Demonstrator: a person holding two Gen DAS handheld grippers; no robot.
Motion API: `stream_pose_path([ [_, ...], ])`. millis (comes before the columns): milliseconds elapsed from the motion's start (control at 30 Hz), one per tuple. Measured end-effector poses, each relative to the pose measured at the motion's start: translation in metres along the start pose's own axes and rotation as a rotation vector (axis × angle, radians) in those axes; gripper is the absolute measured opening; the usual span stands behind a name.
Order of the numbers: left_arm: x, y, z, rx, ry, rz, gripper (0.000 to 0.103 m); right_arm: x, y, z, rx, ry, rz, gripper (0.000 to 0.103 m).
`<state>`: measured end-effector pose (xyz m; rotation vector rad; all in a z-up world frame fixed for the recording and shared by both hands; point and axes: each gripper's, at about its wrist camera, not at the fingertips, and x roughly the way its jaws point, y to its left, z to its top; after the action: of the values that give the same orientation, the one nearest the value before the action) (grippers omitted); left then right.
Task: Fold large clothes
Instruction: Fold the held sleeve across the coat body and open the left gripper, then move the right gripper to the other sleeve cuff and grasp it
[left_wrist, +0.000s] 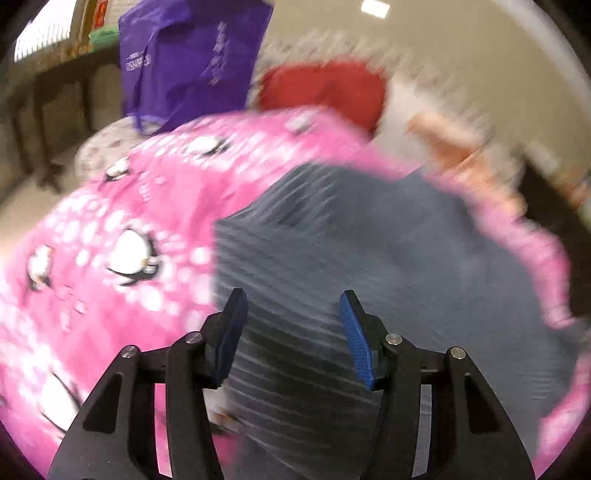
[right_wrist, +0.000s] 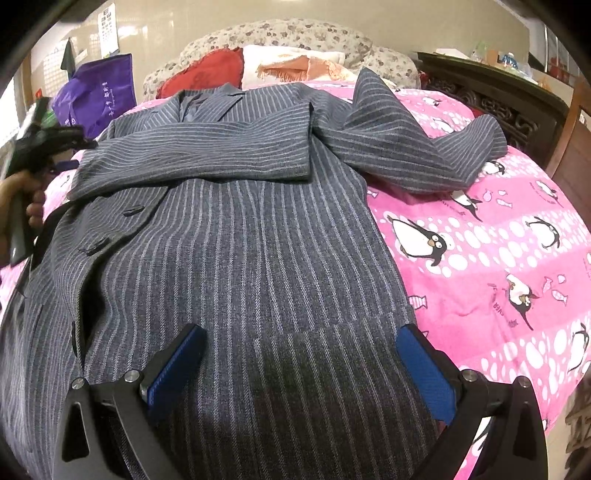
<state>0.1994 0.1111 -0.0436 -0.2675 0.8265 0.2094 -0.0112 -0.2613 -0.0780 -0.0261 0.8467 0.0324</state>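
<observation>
A grey pinstriped suit jacket (right_wrist: 258, 240) lies front up on a pink penguin bedspread (right_wrist: 498, 258). One sleeve is folded across its chest; the other sleeve (right_wrist: 424, 144) lies out to the right. My right gripper (right_wrist: 299, 365) is open, low over the jacket's hem, holding nothing. My left gripper (left_wrist: 291, 328) is open over the jacket (left_wrist: 369, 258) in a blurred left wrist view; it also shows at the jacket's left edge in the right wrist view (right_wrist: 55, 144), held in a hand.
A purple bag (right_wrist: 99, 92) stands at the bed's far left. A red cushion (right_wrist: 199, 77), white and orange cloths (right_wrist: 295, 66) and a floral pillow (right_wrist: 295, 33) lie at the head. Dark carved wooden furniture (right_wrist: 509, 110) stands to the right.
</observation>
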Motion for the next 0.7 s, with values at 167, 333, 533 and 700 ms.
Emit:
stream_pose_path([
  [167,-0.001,0.017,-0.014,-0.004,0.029,0.031,0.054,0.0,0.0,0.0,0.0,-0.004,0.001,0.103],
  [333,-0.059,0.009,-0.054,0.038,-0.071,-0.088,0.055,0.0,0.0,0.001,0.004,-0.006,-0.002,0.103],
  [533,-0.076,-0.013,-0.113,0.218,-0.027,-0.107,0.055,-0.003,-0.004,0.008,0.021,0.04,0.008,0.103],
  [700,-0.098,0.013,-0.137,0.179,-0.01,-0.115,0.055,-0.039,-0.009,0.052,-0.048,-0.096,0.058,0.101],
])
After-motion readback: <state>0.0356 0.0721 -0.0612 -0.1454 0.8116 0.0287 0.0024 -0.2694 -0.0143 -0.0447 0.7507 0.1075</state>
